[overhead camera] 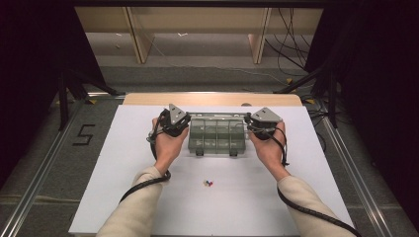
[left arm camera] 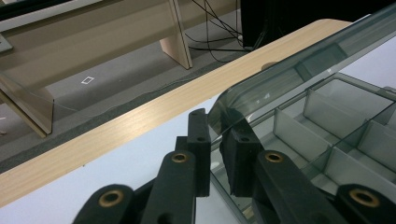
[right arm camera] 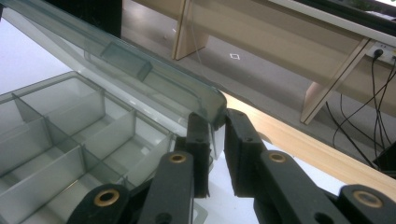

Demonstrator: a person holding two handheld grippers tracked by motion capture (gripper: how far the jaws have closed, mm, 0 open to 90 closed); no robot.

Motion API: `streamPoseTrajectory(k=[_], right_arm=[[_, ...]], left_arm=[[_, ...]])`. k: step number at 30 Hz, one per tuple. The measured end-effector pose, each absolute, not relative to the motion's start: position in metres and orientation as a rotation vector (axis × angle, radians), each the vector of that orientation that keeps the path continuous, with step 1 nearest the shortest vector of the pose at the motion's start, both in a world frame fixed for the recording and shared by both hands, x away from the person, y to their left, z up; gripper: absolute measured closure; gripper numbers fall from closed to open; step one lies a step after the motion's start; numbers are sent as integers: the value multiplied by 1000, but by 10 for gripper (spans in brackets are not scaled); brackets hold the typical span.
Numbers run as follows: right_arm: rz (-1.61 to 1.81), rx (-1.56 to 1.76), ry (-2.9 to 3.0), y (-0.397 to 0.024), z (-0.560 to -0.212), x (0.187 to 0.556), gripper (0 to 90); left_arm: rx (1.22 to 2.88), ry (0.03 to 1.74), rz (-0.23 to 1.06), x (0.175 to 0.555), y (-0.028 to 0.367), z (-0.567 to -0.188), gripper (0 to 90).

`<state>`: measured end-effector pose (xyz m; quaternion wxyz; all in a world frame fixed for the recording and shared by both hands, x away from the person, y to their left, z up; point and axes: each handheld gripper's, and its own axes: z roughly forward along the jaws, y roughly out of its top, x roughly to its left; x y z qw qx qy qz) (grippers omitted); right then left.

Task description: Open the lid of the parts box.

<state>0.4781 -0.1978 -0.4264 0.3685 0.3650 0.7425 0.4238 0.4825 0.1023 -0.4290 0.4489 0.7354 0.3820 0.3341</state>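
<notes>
Compartment box [overhead camera: 217,136], clear grey plastic, at the centre of the high view on the white tabletop [overhead camera: 123,187], its lid [left arm camera: 299,65] raised and tilted over the tray. Left claw [left arm camera: 215,140], at the box's left end in the high view, is clenched on one corner of the lid edge, the plastic lying between its two pads. Right claw [right arm camera: 218,135], at the right end, is clenched on the opposite corner in the same way. The step in hand appears to be swinging the lid on its hinge. To do it well, both hands should likely travel together along the same arc, so that the lid does not twist, and the grip should stay firm without bending the thin edge; the tray is held by nothing and could shift or lift if the pull is uneven. Contents: the compartments [right arm camera: 70,135], separated by upright dividers, look empty in both gripper views. A few small coloured pieces [overhead camera: 208,183] lie loose on the tabletop below the box in the high view, well apart from it.
</notes>
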Motion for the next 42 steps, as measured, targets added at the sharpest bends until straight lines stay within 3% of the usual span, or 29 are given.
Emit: streamPoseTrajectory(k=[42], right_arm=[[1150, 1015, 1879, -200, -420, 500, 848]], left_arm=[[1817, 966, 769, 508, 106, -418, 842]])
